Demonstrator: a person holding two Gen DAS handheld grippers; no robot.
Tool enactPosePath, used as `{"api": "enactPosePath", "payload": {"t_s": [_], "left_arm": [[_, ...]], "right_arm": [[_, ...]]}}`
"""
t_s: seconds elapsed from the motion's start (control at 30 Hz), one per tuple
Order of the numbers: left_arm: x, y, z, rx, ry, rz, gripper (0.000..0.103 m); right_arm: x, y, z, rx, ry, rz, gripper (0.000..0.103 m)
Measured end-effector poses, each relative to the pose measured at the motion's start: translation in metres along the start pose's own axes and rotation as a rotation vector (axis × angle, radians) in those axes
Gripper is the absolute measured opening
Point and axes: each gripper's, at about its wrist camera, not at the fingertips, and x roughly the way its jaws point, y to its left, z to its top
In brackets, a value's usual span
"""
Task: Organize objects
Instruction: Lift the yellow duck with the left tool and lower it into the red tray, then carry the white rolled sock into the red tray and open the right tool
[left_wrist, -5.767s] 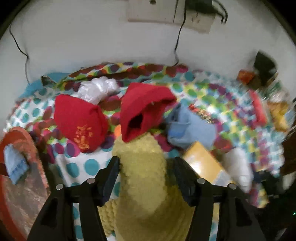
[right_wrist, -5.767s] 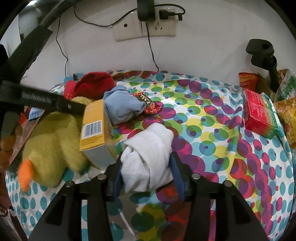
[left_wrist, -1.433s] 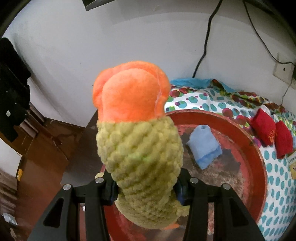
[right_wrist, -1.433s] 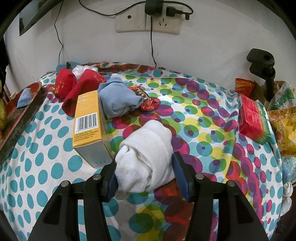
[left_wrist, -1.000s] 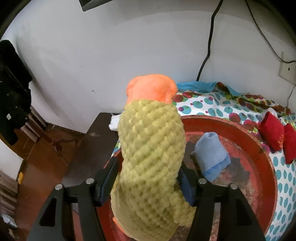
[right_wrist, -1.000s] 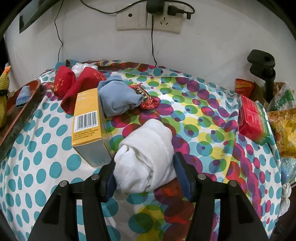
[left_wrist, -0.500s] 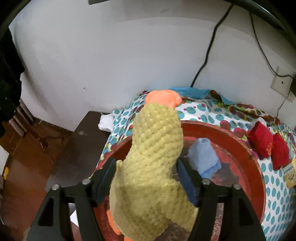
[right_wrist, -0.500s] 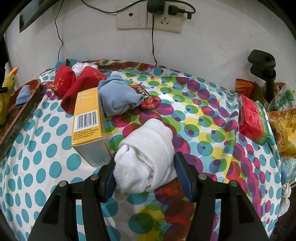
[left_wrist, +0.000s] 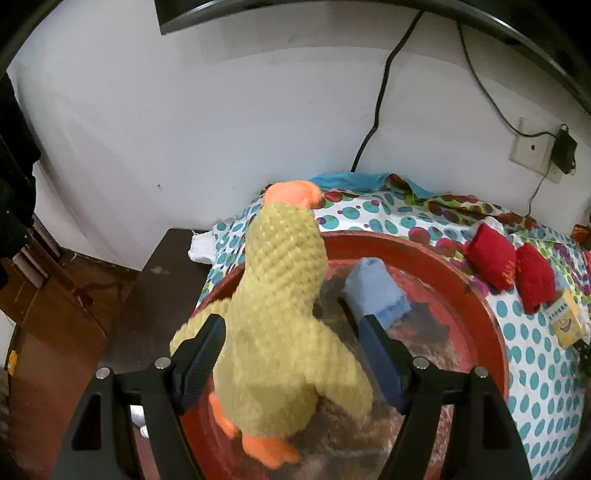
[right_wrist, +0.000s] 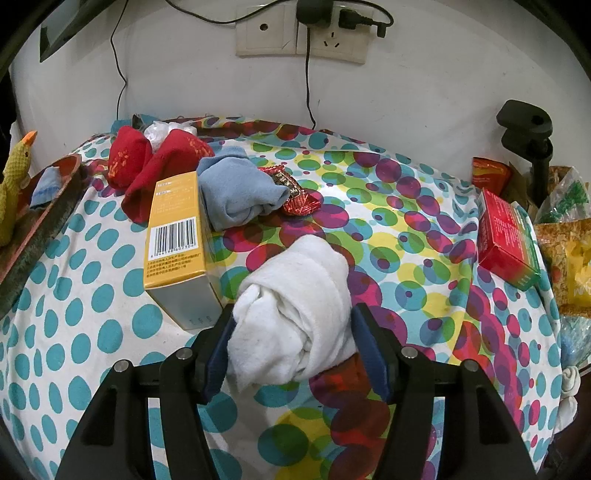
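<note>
A yellow plush duck (left_wrist: 284, 266) with an orange beak stands on the round red tray (left_wrist: 476, 295), beside a rolled blue cloth (left_wrist: 376, 291). My left gripper (left_wrist: 291, 319) straddles the duck's body; its jaws are opening and a gap shows on the right side, so the duck is free. In the right wrist view a rolled white towel (right_wrist: 295, 317) lies on the dotted tablecloth (right_wrist: 92, 332). My right gripper (right_wrist: 295, 312) has it between its blue pads. Those jaws are opening slightly, but both pads still lie against the towel's sides.
A yellow box (right_wrist: 177, 236) stands just left of the towel, with a blue cloth (right_wrist: 236, 192), a red wrapper (right_wrist: 295, 192) and two red pouches (right_wrist: 147, 162) behind it. A red box (right_wrist: 506, 236) and snack bags (right_wrist: 569, 243) line the right edge. A dark side table (left_wrist: 155, 295) sits beyond the tray.
The left jaws have spread away from the duck and the gripper has drawn back and up, leaving the duck standing on the tray. The right gripper stays in place around the towel.
</note>
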Motion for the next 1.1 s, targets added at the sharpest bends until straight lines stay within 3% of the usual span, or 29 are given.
{"api": "enactPosePath", "payload": {"t_s": [0.17, 0.47, 0.7, 0.87, 1.1], "left_arm": [[-0.031, -0.020, -0.024, 0.055, -0.039, 0.016, 0.077], [-0.055, -0.064, -0.077, 0.120, -0.002, -0.086, 0.077], [-0.060, -0.087, -0.103, 0.183, -0.005, -0.127, 0.077], [-0.055, -0.077, -0.111, 0.133, 0.021, -0.148, 0.077], [-0.058, -0.057, -0.121, 0.067, 0.022, -0.141, 0.077]], "right_arm": [[-0.003, -0.007, -0.003, 0.007, -0.002, 0.006, 0.060], [-0.006, -0.019, -0.007, 0.009, -0.004, 0.001, 0.060], [-0.008, -0.011, -0.004, 0.015, -0.018, -0.001, 0.051], [-0.015, -0.013, -0.004, 0.024, -0.057, -0.004, 0.042], [-0.026, -0.028, -0.010, 0.041, -0.103, -0.030, 0.041]]}}
